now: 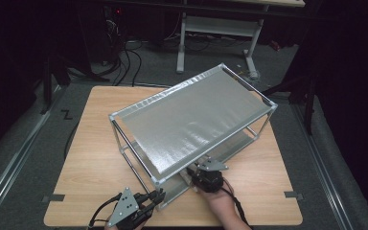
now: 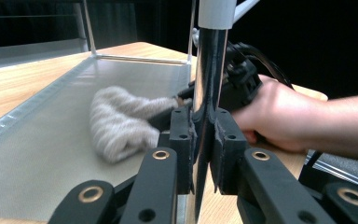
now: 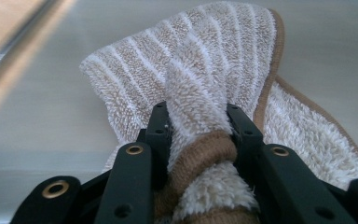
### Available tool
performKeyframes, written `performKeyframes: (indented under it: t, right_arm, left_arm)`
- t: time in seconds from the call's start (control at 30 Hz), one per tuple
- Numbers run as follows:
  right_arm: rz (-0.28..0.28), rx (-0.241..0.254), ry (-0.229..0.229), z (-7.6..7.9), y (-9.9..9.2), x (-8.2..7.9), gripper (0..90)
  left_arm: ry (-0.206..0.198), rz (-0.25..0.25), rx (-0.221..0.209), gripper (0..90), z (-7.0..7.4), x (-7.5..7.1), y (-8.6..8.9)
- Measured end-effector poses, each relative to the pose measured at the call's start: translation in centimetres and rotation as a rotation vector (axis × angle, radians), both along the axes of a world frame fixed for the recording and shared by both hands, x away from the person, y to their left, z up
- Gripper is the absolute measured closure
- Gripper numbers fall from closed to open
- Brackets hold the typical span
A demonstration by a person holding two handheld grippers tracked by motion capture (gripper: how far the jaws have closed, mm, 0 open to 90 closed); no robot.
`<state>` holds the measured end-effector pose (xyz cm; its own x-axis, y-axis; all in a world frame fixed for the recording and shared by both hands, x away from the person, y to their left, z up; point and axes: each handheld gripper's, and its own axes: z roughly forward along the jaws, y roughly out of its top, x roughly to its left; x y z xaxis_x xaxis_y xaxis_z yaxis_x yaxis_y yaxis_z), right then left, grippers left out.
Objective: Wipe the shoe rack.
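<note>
A two-tier metal rack stands slantwise on the wooden table. My left gripper is at the rack's near corner, shut on its upright post, which its pads clamp from both sides. My right gripper reaches in over the lower shelf and is shut on a bunched fold of a fluffy beige-and-white striped cloth. The cloth lies on that shelf, with the hand behind it. From above, the top shelf hides the right gripper's tips and the cloth.
The rack covers most of the table's middle and right. Bare wood lies to the left and along the front edge, with a tape mark at each front corner. A white desk frame and floor cables sit beyond the table.
</note>
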<state>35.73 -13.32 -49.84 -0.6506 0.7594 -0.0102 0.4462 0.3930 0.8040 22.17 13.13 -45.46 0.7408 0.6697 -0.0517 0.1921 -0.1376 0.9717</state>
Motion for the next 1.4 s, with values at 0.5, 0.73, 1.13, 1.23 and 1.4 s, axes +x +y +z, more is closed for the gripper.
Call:
performKeyframes:
  t: [0.5, 0.73, 1.13, 1.23, 1.4]
  right_arm:
    - [-0.247, -0.065, -0.014, 0.4, -7.6, 6.8, 67.5]
    - [-0.338, -0.087, -0.025, 0.6, -10.6, 8.9, 67.4]
    - [-0.458, -0.081, -0.022, 1.0, -14.9, 10.6, 67.2]
    - [-0.449, -0.09, -0.023, 1.0, -14.7, 10.5, 67.4]
    - [-0.408, -0.086, -0.012, 1.0, -13.8, 9.9, 67.6]
  left_arm:
    - [0.0, -0.002, 0.001, 80.4, 0.0, -0.1, 0.1]
    - [0.002, -0.002, -0.002, 80.4, 0.0, -0.1, 0.1]
    - [0.005, 0.001, -0.008, 80.3, 0.0, -0.1, 0.0]
    - [0.005, 0.001, -0.008, 80.3, 0.0, -0.1, 0.0]
    - [0.006, 0.002, -0.009, 80.2, 0.0, 0.0, 0.0]
